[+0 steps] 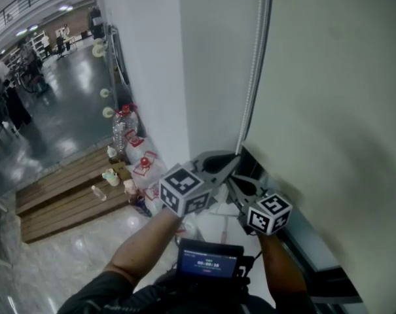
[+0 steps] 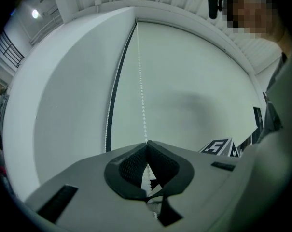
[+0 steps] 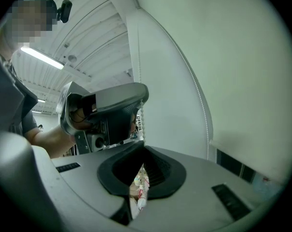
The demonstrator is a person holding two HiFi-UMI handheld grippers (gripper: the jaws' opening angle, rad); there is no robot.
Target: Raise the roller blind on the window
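The pale roller blind hangs over the window, and its white bead chain runs down along its left edge. Low on that chain, my left gripper is shut on it. In the left gripper view the chain rises straight up from the closed tips. My right gripper sits just below the left one, also shut on the chain. The right gripper view shows the beads running from its closed tips up to the left gripper above it.
A white wall pillar stands left of the blind. Water bottles and small containers are on the floor at its foot, beside a wooden platform. A dark window strip shows under the blind. A small screen device is on the person's chest.
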